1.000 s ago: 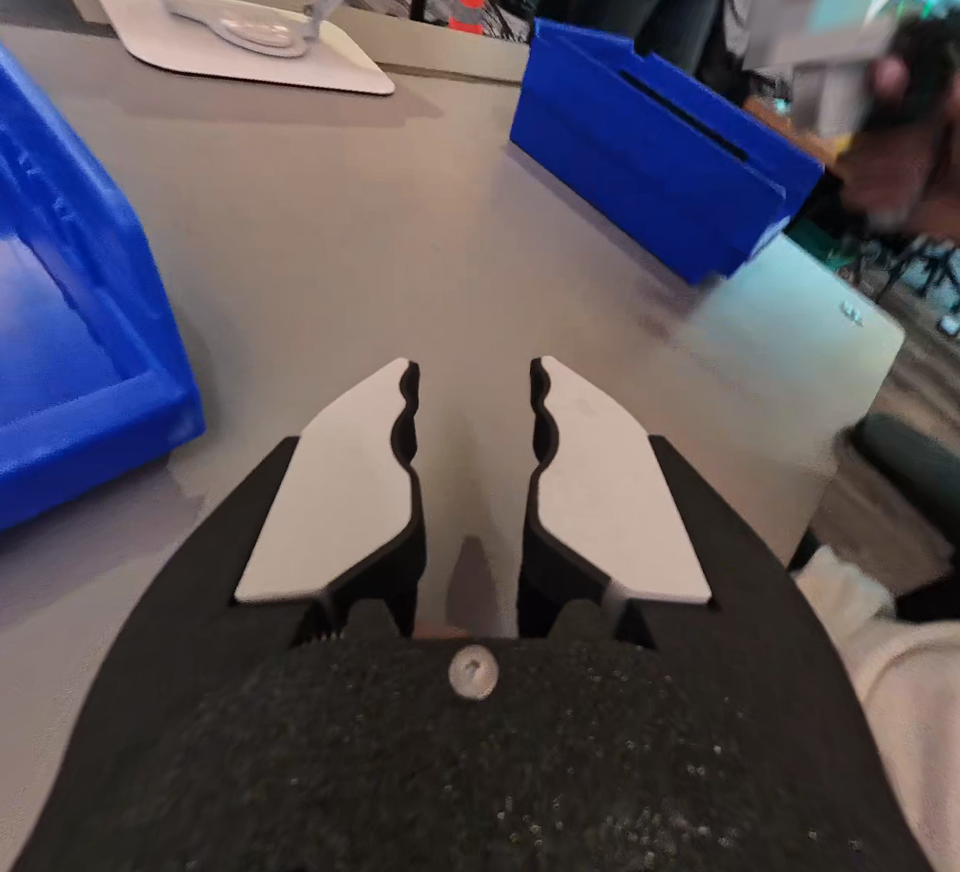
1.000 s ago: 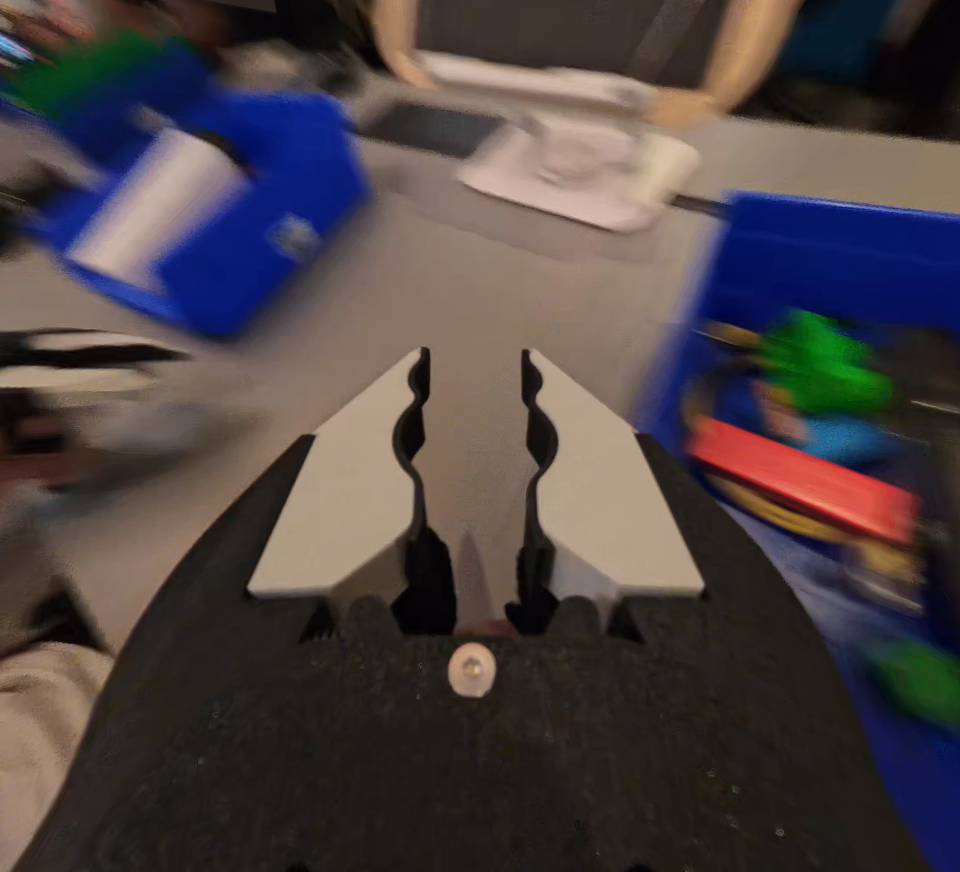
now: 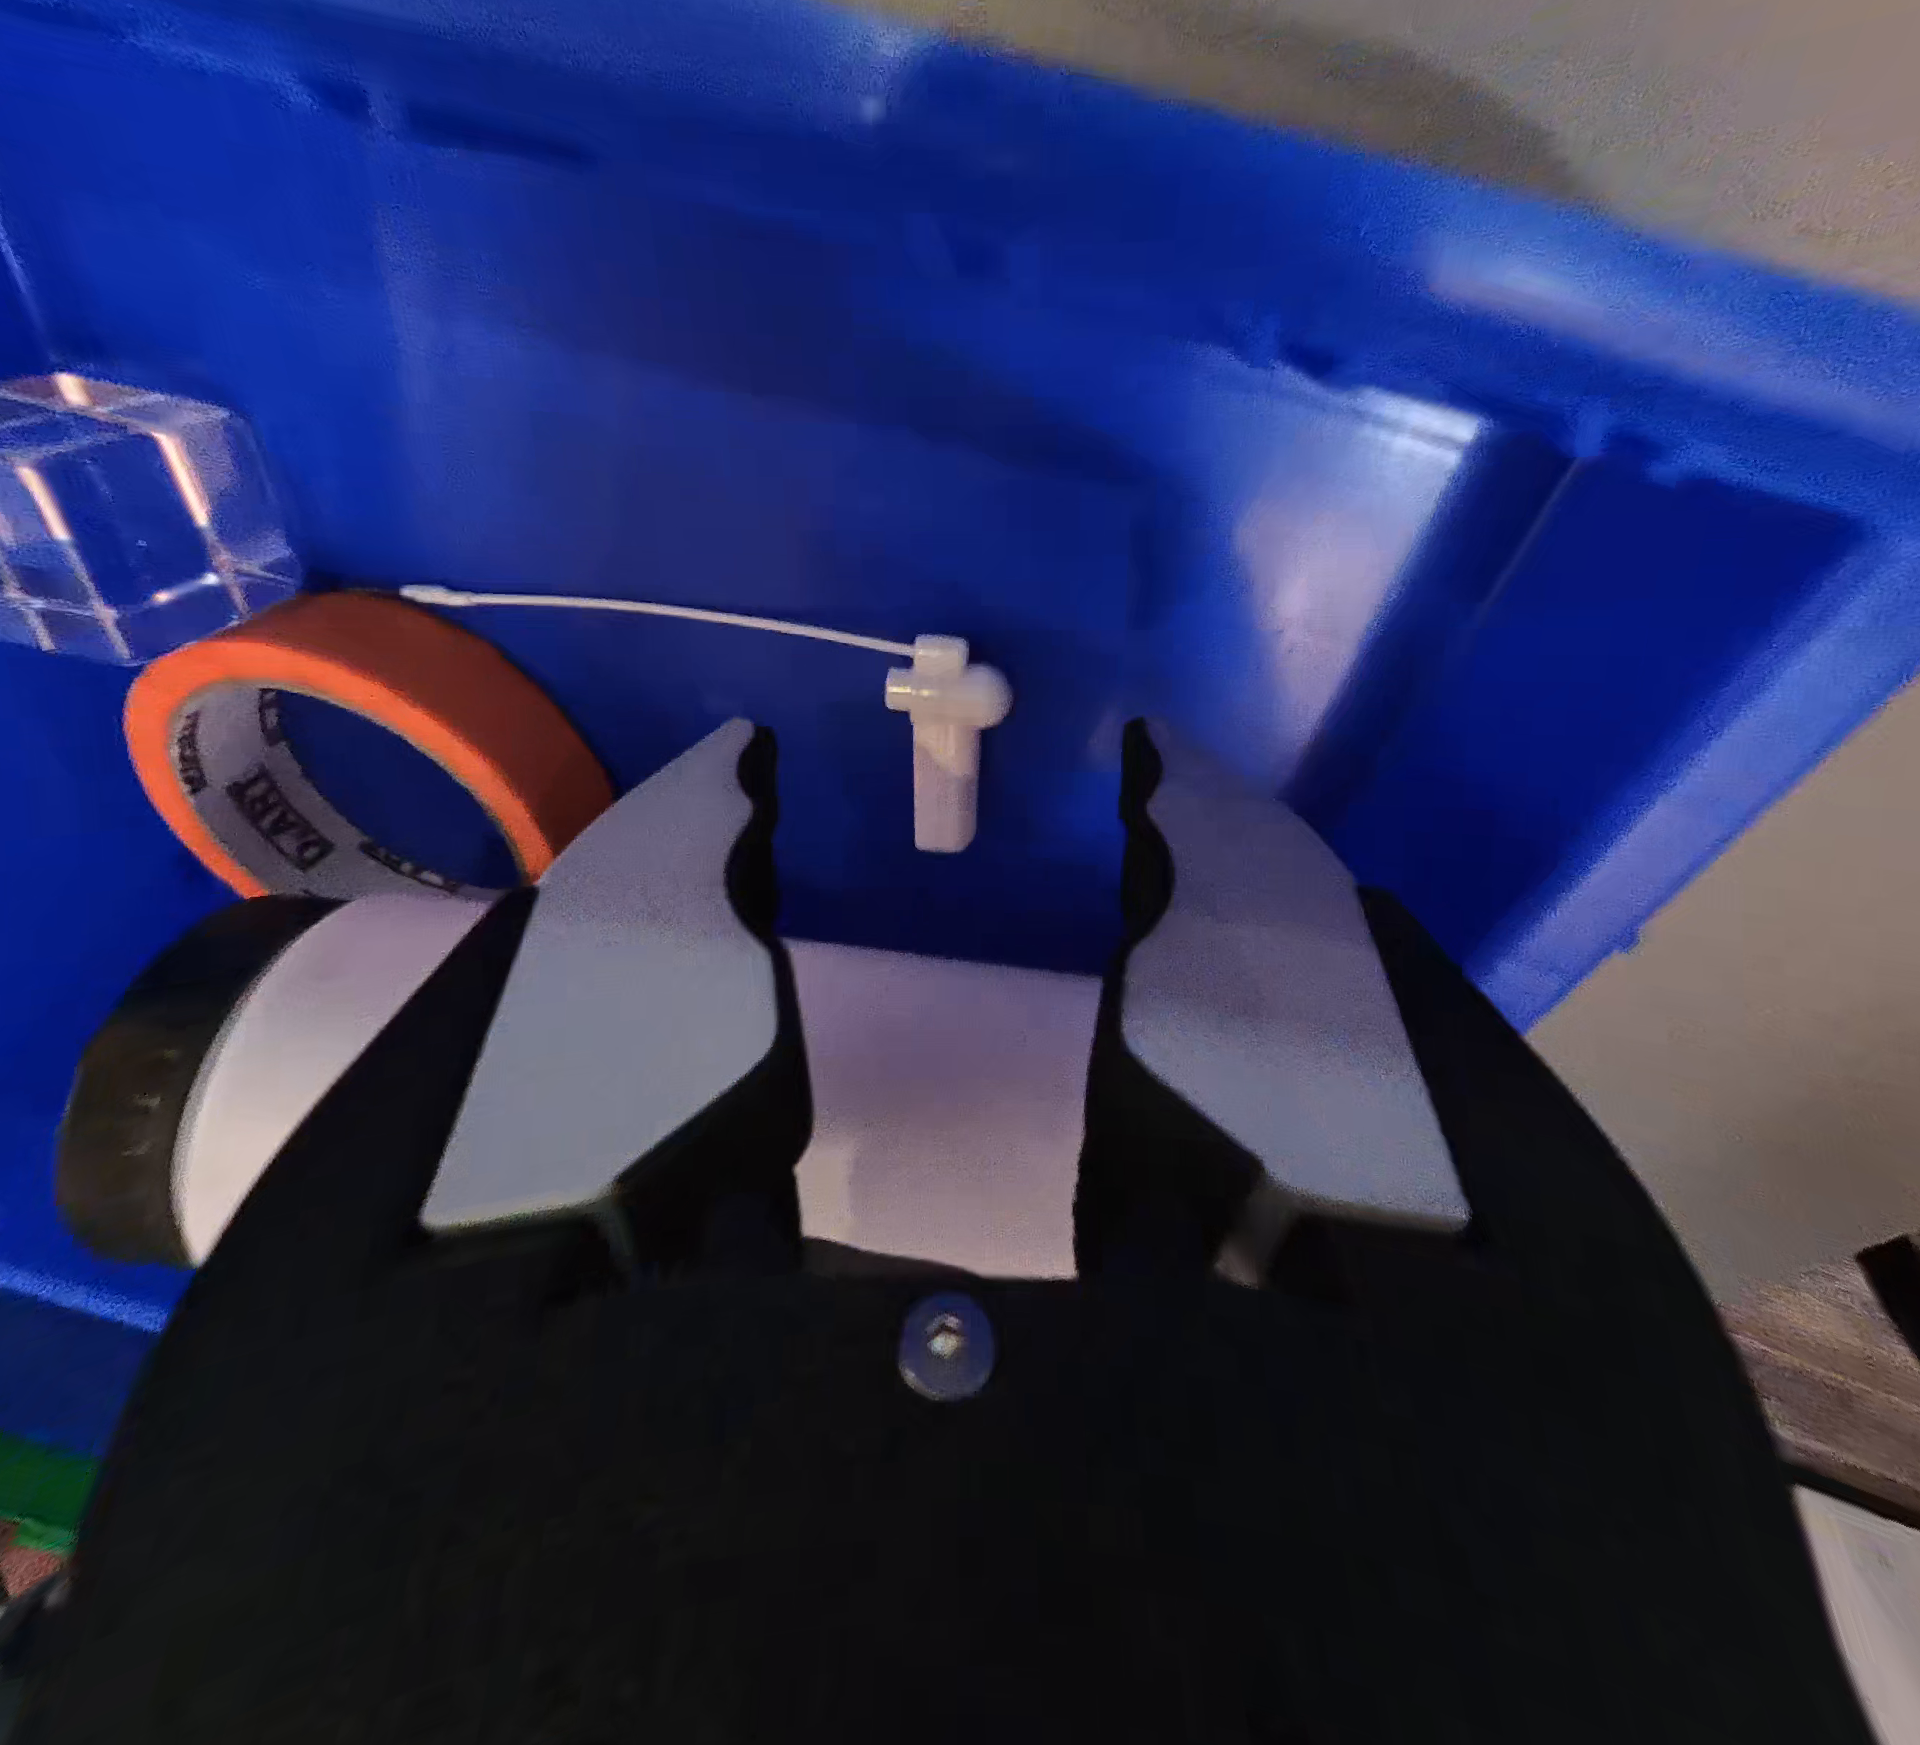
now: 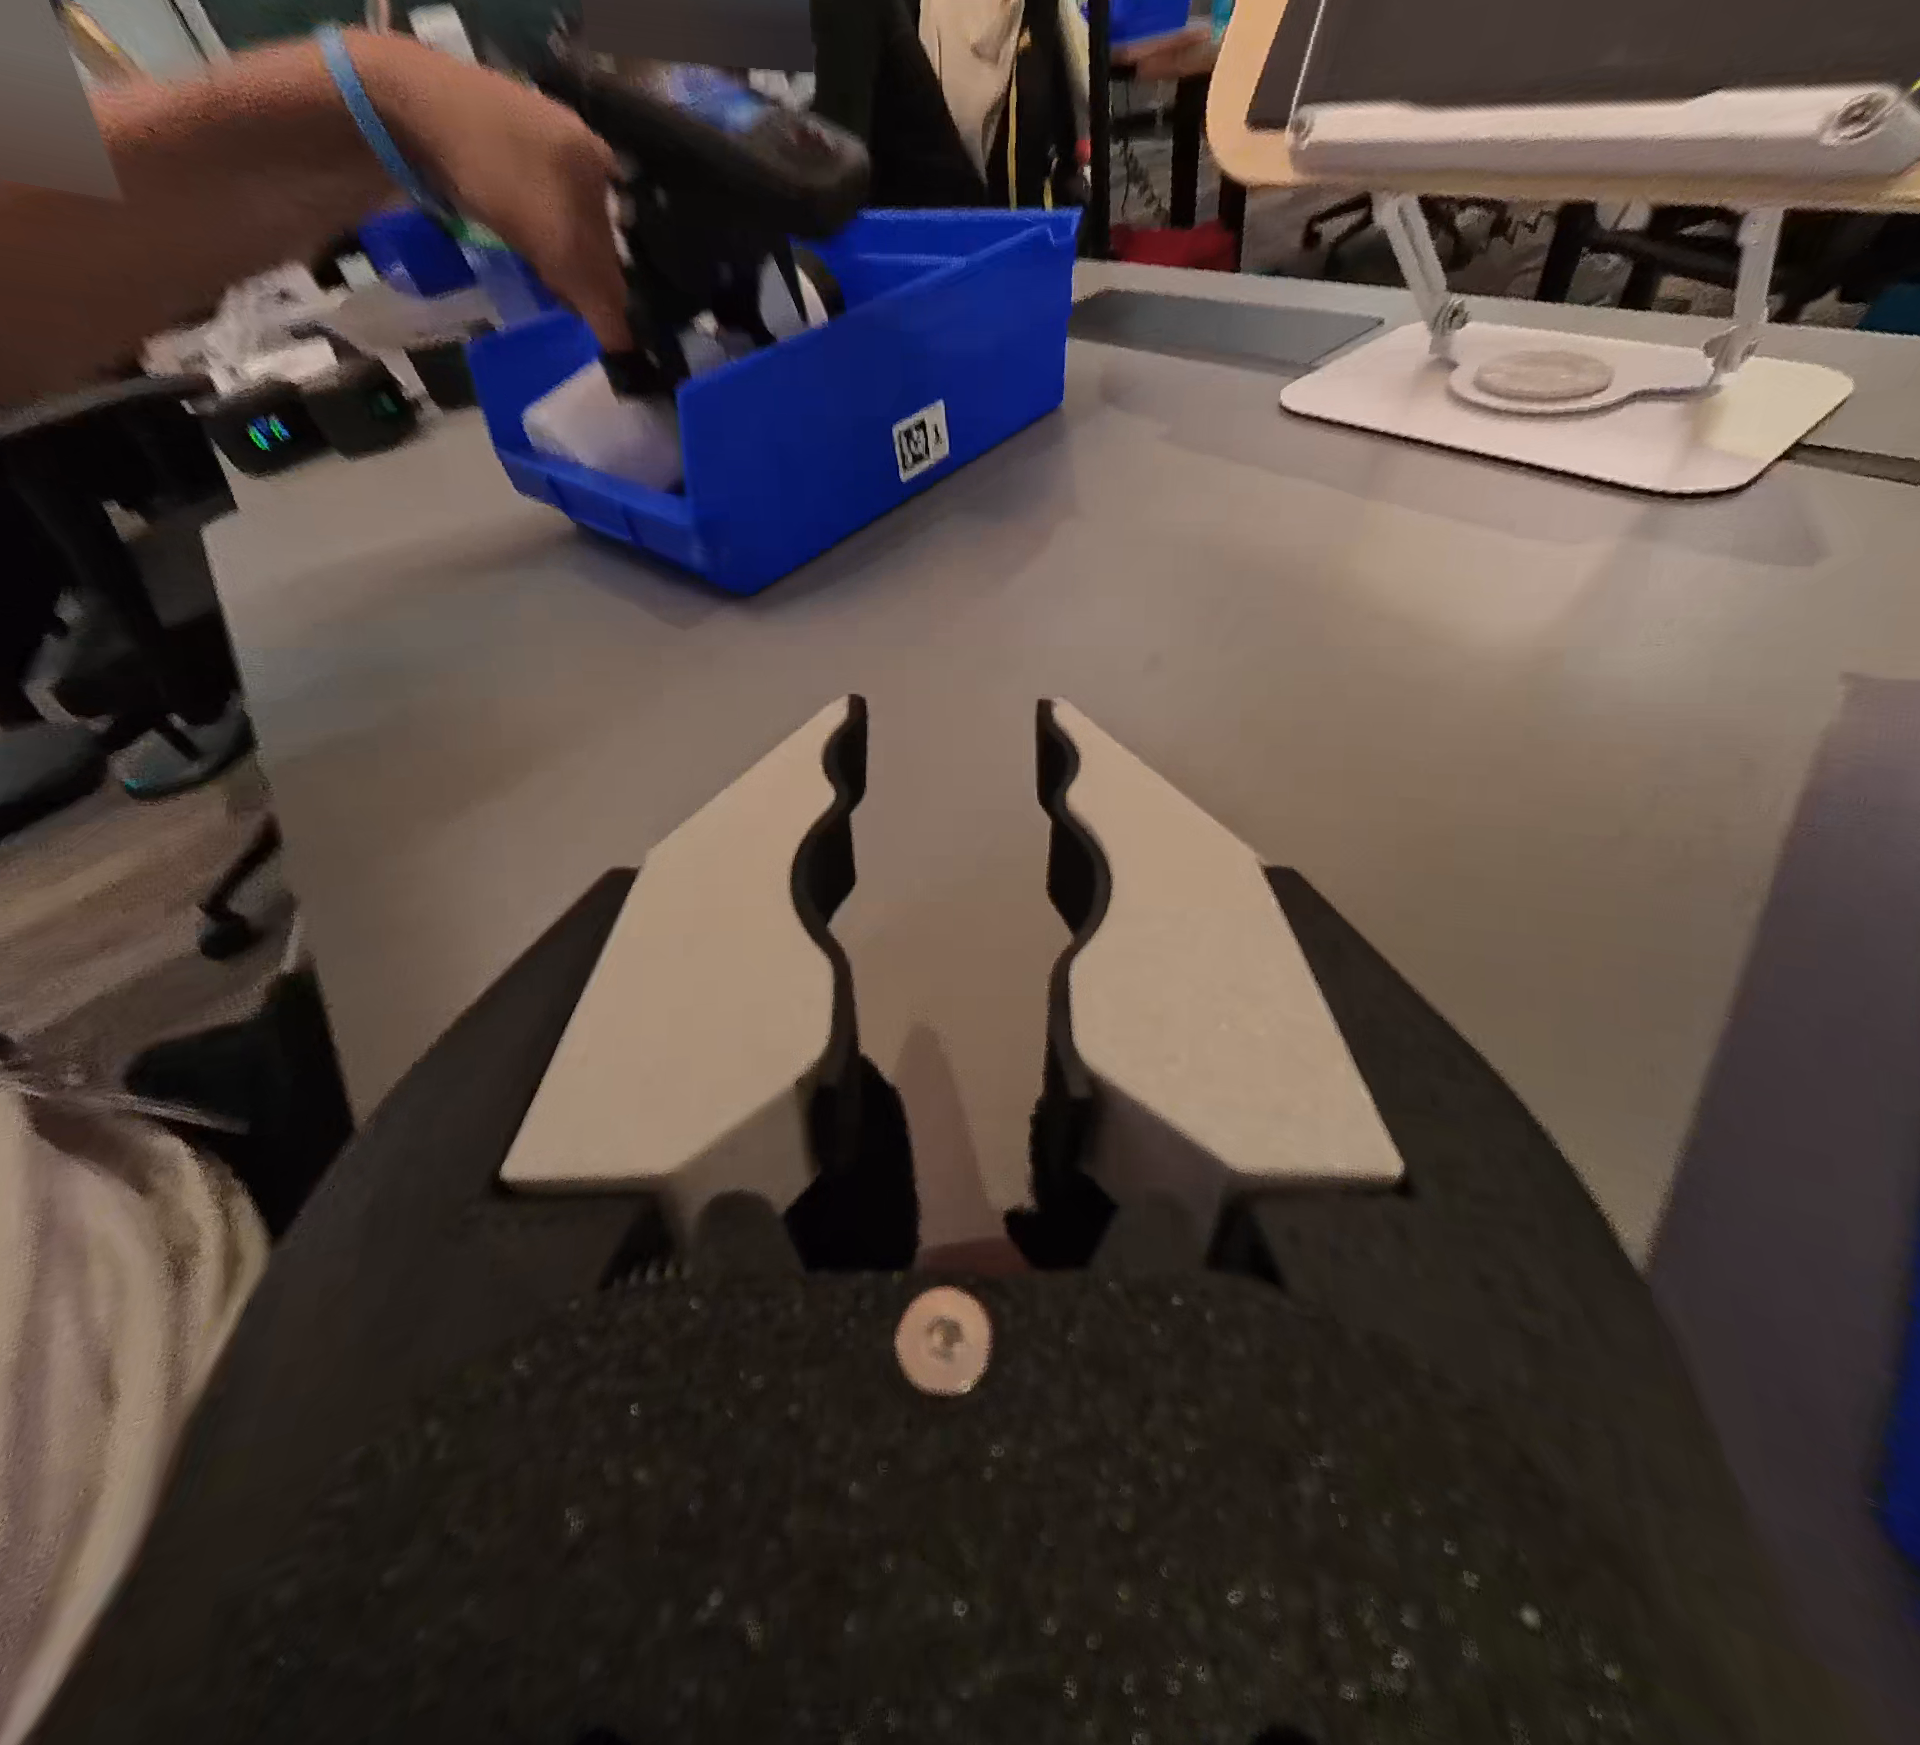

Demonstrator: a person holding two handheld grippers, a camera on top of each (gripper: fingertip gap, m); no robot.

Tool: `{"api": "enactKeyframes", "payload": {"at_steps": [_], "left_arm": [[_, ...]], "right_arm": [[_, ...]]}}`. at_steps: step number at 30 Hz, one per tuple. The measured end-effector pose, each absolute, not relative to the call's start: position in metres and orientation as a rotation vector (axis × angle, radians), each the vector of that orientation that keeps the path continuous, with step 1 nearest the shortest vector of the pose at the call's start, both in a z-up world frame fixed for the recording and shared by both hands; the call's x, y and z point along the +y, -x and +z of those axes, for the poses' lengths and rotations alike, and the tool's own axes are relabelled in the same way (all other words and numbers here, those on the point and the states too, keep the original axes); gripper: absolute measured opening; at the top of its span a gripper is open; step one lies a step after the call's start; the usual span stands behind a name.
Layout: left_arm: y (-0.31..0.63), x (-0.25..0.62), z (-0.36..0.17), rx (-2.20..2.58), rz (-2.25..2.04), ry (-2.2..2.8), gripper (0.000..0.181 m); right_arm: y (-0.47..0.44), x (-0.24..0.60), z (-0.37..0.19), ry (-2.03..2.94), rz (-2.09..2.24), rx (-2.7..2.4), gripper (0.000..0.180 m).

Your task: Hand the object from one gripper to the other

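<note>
My left gripper [image 3: 943,739] is open and reaches down into a blue bin [image 3: 727,324]. Its fingers stand on either side of a white roll with a black end [image 3: 935,1093] that lies across the bin floor; I cannot tell whether they touch it. Just beyond the tips lies a small white plastic fastener with a thin tail [image 3: 940,760]. An orange tape roll [image 3: 364,739] lies to the left. My right gripper [image 4: 948,739] is open and empty above the grey table [image 4: 1351,708]. Its view shows a hand holding the left gripper [image 4: 717,220] in the bin [image 4: 831,428].
A clear plastic box [image 3: 114,521] lies at the bin's left. A white tablet stand [image 4: 1558,407] stands at the table's back right. A second blue bin's edge [image 4: 1901,1487] shows at the right. Chairs and people are beyond the table. Some 35 cm of space lies between my two pairs of fingers.
My left gripper has swung from over the bare table down into the blue bin and opened wider around the white roll. My right gripper has turned left, away from its bin.
</note>
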State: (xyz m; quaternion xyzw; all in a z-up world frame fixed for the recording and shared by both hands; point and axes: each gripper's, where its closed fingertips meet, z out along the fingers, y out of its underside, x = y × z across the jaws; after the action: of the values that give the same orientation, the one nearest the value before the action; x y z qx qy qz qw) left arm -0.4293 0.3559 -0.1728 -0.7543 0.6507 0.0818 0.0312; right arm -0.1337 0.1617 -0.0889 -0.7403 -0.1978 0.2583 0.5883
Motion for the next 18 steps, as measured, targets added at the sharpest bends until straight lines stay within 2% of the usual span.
{"api": "enactKeyframes", "payload": {"at_steps": [1, 8, 15, 18], "left_arm": [[0.430, 0.357, -0.176, 1.989, 0.274, 2.352, 0.062], [0.426, 0.346, -0.189, 1.894, 0.159, 2.517, 0.025], [0.422, 0.352, -0.187, 1.810, 0.090, 2.466, 0.024], [0.418, 0.363, -0.169, 1.705, 0.075, 2.394, 0.024]], "right_arm": [[0.133, 0.158, -0.083, 1.701, 0.635, -0.439, 0.032], [0.118, 0.157, -0.079, 1.680, 0.859, -0.330, 0.033], [0.113, 0.159, -0.051, 1.530, 1.114, -0.241, 0.033], [0.120, 0.164, -0.046, 1.513, 1.134, -0.272, 0.033]]}}
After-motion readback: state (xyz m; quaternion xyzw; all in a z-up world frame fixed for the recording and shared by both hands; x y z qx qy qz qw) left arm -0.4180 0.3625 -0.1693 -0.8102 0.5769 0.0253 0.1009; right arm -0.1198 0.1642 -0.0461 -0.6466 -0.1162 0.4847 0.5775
